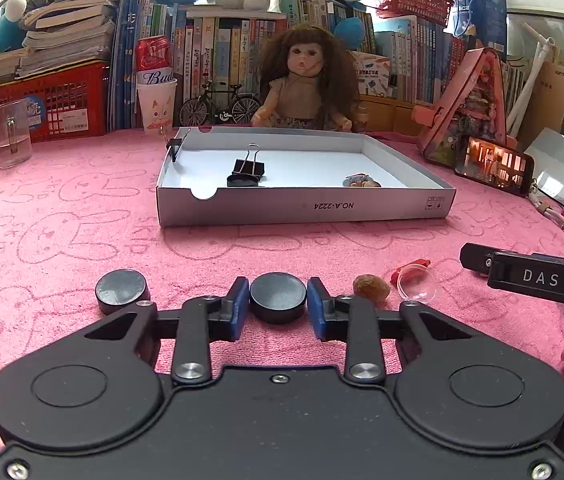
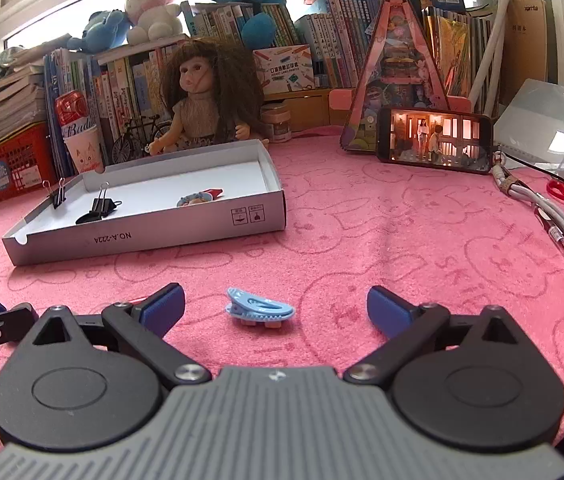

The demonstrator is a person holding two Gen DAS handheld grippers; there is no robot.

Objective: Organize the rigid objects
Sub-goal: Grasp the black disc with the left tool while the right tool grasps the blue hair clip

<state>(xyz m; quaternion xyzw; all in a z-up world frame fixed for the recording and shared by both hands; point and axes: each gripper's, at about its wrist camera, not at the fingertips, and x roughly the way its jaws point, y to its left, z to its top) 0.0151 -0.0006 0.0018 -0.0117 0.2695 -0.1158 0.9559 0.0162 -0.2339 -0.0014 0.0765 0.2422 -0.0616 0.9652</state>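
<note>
a worktop (image 1: 82,208) covered with a pink cloth printed with rabbit outlines is seen, backed by rows of books (image 1: 218,52), plush toys and a red basket (image 1: 42,100). a long-haired doll (image 1: 301,80) is seated behind a shallow white box (image 1: 305,208), in which a black binder clip (image 1: 248,168) is lying. the left tool (image 1: 278,306) is clenched on a black round disc (image 1: 278,296), with a second black disc (image 1: 122,290) just beside it on the cloth. the right tool (image 2: 276,306) is held released, its blue pads well apart, a light blue hair clip (image 2: 260,310) lying between them untouched. a phone (image 2: 435,140) is propped sideways near the far edge.
</note>
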